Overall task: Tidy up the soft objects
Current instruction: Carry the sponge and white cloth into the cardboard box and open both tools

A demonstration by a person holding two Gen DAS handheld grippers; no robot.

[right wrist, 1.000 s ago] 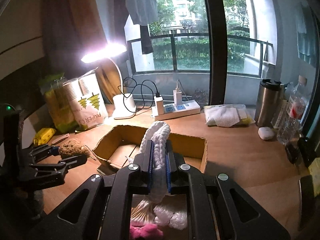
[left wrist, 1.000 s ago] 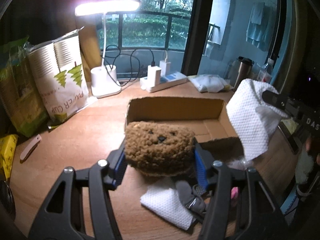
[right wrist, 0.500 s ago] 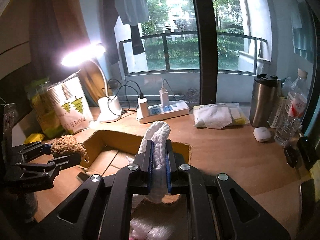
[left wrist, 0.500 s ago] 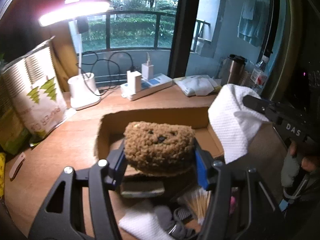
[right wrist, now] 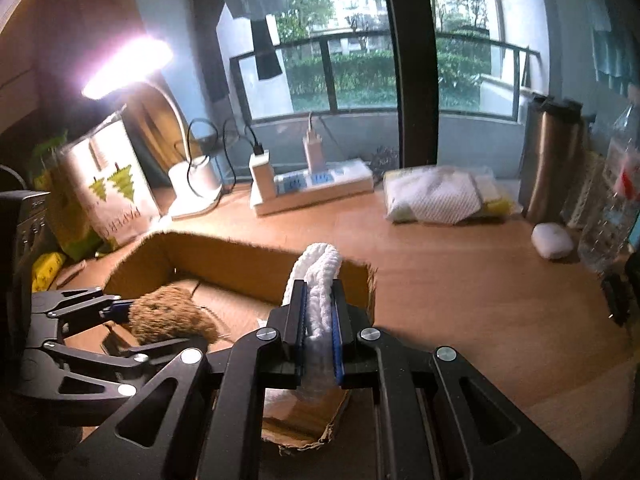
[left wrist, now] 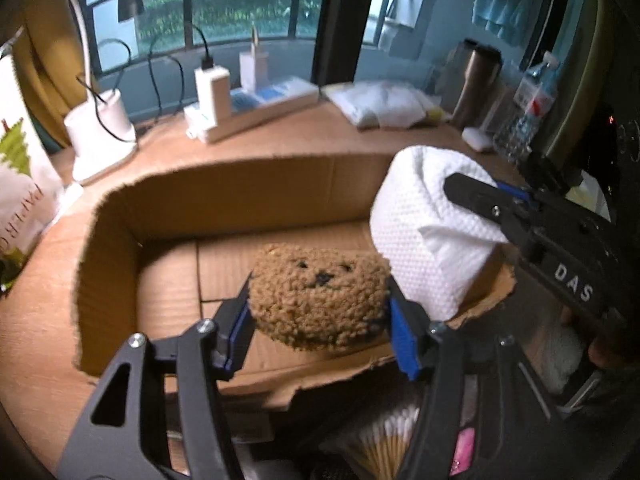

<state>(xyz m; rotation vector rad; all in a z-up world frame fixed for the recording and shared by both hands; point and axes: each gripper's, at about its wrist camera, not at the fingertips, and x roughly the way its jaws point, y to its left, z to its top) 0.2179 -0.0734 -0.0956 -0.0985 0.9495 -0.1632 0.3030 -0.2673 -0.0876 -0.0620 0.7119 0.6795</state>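
My left gripper point(left wrist: 318, 312) is shut on a brown fuzzy plush toy point(left wrist: 318, 300) and holds it over the open cardboard box point(left wrist: 120, 216). My right gripper point(right wrist: 319, 320) is shut on a white textured cloth point(right wrist: 318, 276) and holds it over the box's right part point(right wrist: 256, 260). The cloth also shows in the left wrist view point(left wrist: 432, 232), right of the plush. The plush and left gripper show in the right wrist view point(right wrist: 168, 316).
A power strip with chargers point(left wrist: 256, 108), lamp base point(left wrist: 98, 136), paper-cup bag point(right wrist: 112, 184), packet of cloths point(right wrist: 436, 196), steel tumbler point(right wrist: 552, 160) and water bottle point(right wrist: 616, 204) stand on the wooden desk point(right wrist: 460, 280). Cotton swabs point(left wrist: 384, 448) lie below the box.
Both grippers have moved forward over the box, carrying the plush and the cloth. The box now lies right beneath them; the items on the near desk have dropped out of view.
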